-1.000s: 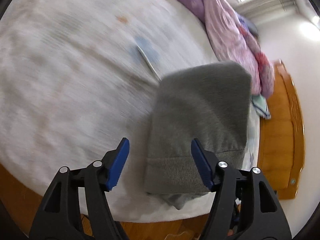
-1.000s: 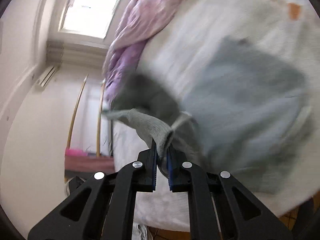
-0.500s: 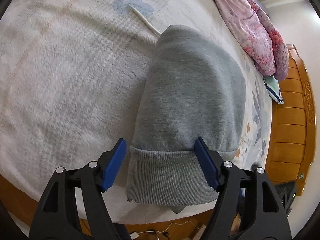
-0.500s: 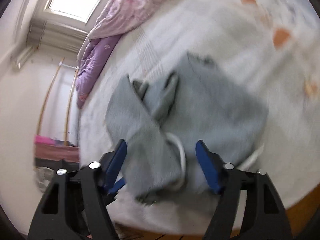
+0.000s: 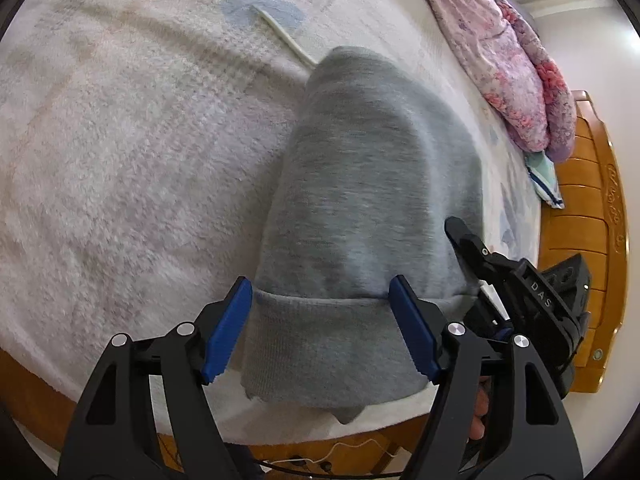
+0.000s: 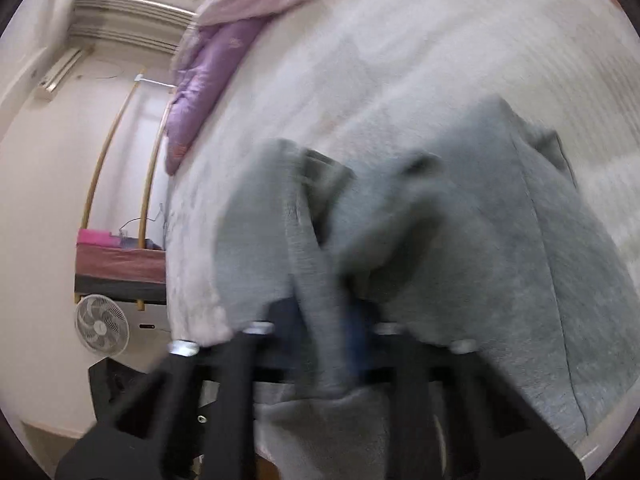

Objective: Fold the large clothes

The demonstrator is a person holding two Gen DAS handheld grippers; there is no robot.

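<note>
A grey sweatshirt [image 5: 372, 200] lies folded on the white fleece bed cover [image 5: 120, 160], its ribbed hem [image 5: 328, 344] toward me at the bed's near edge. My left gripper [image 5: 320, 328] is open, its blue pads either side of the hem, just above it. My right gripper [image 5: 480, 264] shows at the sweatshirt's right edge in the left wrist view. In the blurred right wrist view the sweatshirt [image 6: 460, 240] fills the frame and a grey fold [image 6: 320, 312] runs between the right gripper's [image 6: 328, 336] fingers, which look closed on it.
A pink and purple quilt [image 5: 504, 48] is heaped along the far side of the bed. A wooden bed frame [image 5: 588, 240] stands at the right. A white strap [image 5: 284, 38] lies on the cover. A fan [image 6: 102, 330] stands beside the bed.
The left gripper has come closer and lower over the hem. The right gripper, open half a second ago, has dropped into the sweatshirt's edge and now looks closed on a fold.
</note>
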